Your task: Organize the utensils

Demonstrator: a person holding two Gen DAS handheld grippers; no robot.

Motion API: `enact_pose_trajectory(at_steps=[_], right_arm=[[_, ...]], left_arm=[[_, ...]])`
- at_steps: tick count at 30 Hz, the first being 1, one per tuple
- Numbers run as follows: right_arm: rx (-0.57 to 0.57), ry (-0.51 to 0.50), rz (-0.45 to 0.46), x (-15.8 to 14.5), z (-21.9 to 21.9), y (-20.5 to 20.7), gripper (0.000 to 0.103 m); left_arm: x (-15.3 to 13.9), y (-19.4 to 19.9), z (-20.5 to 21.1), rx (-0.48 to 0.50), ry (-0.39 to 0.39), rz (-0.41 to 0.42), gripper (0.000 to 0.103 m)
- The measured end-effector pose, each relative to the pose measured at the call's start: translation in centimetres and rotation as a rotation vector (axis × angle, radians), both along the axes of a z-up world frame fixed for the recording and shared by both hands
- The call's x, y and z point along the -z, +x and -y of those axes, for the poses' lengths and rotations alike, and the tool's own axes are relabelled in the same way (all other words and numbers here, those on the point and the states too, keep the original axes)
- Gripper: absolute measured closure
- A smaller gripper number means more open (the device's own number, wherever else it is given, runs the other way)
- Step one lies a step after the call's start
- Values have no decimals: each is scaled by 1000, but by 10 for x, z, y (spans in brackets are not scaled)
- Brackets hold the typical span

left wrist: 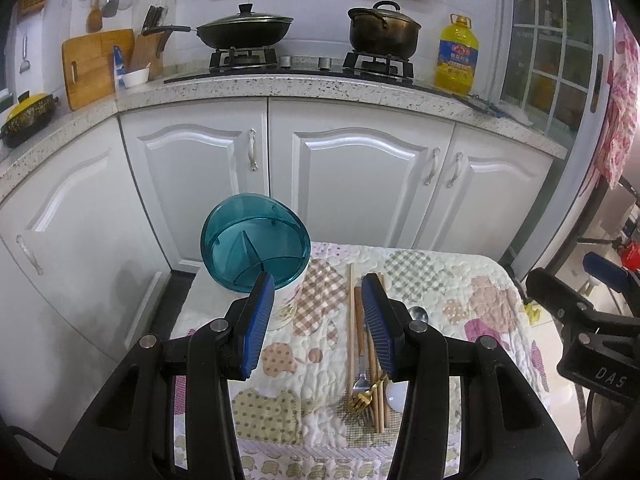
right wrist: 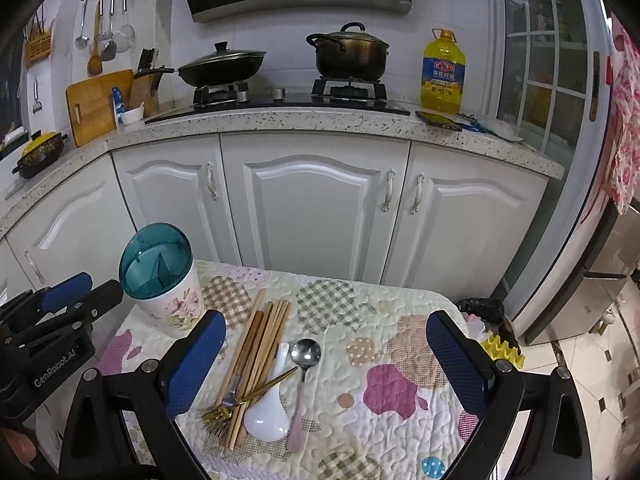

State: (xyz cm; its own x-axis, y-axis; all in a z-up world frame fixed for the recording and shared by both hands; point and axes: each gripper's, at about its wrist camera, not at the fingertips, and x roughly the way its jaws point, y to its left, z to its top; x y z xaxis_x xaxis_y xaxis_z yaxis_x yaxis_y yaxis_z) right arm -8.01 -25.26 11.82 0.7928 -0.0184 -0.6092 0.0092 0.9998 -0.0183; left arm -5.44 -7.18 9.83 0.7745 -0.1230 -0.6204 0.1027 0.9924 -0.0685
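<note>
A small table with a patchwork quilted cloth stands in front of white kitchen cupboards, and nothing has been sorted yet, so the job looks like it is only at the start. At the far left corner of the cloth stands the utensil holder — a white cup with pink flowers and a blue-green see-through top split into sections, all of them empty as far as I can see. The utensils lie flat in a bunch in the middle of the cloth: a bundle of wooden chopsticks, then a big white soup spoon and a metal spoon with a pink handle, and a gold fork and a silver fork lying across the chopsticks. The left gripper hangs above the table with its jaws wide and nothing between them, and the right gripper is wide and empty too. Next, I think one gripper must go down, pinch one utensil — maybe the metal spoon, since it lies a bit apart — and drop it upright into a section of the holder.
</note>
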Motion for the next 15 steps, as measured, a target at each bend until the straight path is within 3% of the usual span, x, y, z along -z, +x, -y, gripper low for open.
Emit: enact_pose_trajectory(at_steps=[15], right_arm=[[16, 2, -11, 1, -1, 1, 3]], left_arm=[[0, -1, -1, 5, -16, -4, 58]])
